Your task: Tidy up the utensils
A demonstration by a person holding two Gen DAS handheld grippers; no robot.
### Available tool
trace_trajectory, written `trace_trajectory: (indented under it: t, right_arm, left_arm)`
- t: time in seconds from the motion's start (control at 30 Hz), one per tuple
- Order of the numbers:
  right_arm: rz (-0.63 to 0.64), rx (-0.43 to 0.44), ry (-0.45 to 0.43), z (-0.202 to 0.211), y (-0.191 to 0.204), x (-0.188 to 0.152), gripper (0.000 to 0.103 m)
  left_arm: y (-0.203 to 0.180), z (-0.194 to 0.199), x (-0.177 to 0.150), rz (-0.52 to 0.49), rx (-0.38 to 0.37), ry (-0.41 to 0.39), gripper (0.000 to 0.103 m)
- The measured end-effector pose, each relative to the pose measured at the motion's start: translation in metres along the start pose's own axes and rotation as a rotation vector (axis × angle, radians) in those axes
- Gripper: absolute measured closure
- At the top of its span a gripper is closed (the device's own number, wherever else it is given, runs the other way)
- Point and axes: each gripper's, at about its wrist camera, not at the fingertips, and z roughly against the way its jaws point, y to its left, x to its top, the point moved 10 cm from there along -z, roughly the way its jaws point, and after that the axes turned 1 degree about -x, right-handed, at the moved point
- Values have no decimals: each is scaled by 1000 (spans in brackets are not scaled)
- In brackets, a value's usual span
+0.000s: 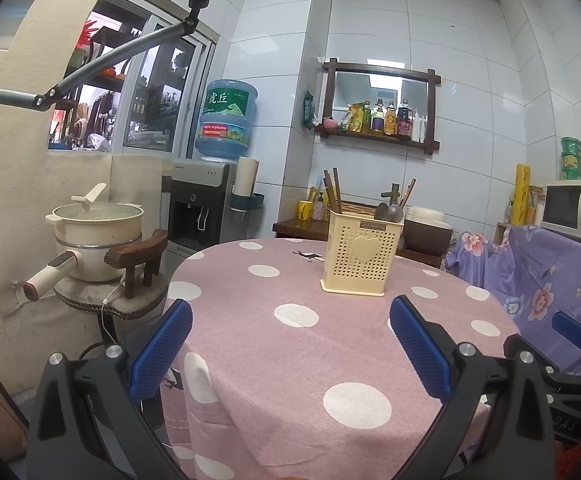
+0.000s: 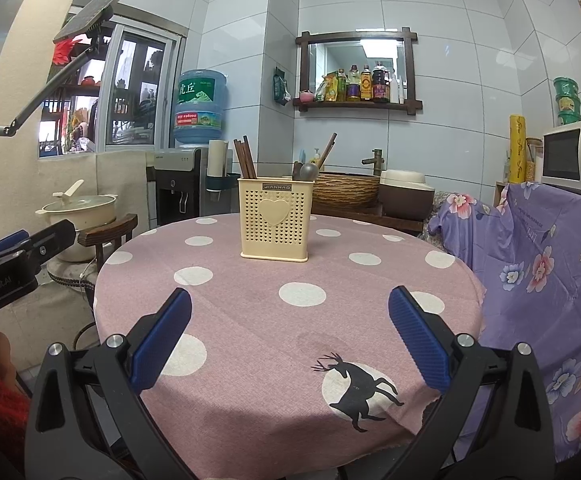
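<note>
- Seemingly the sorting is close to done: every utensil in view already stands in the cream holder [image 1: 356, 254], and no loose chopstick or spoon shows on the pink dotted tabletop [image 1: 290, 360] in either wrist view.
- What could be left is hard to judge; nothing lies waiting on the cloth, so at most a tidy-up inside the holder remains, or the run is at its end.
- Left tongs [image 1: 290, 348] are released, with the blue pads wide apart and nothing between them; they hang over the near part of the tabletop, well apart from the holder.
- Right tongs [image 2: 289, 336] are likewise spread and empty, over the near edge above the deer print [image 2: 360, 390].
- The holder stands upright toward the far side of the tabletop, with its heart-marked face turned to both cameras.
- The dark chopsticks [image 1: 332, 192] sit in its left compartment, long axis near vertical, with the tops leaning slightly left.
- The spoons [image 1: 390, 212] sit in the right compartment with bowls up and handles down, hidden inside.
- One more brown stick [image 2: 327, 150] rises behind the spoons and tilts to the right; whether it is in the holder or behind it I cannot tell.
</note>
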Motion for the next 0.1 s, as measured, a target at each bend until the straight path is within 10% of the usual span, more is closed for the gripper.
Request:
trace_trajectory:
  t: [0.1]
  right_arm:
    - [1,-1,0,0,0,-1,6]
  left_arm:
    - [0,0,0,-1,0,0,5]
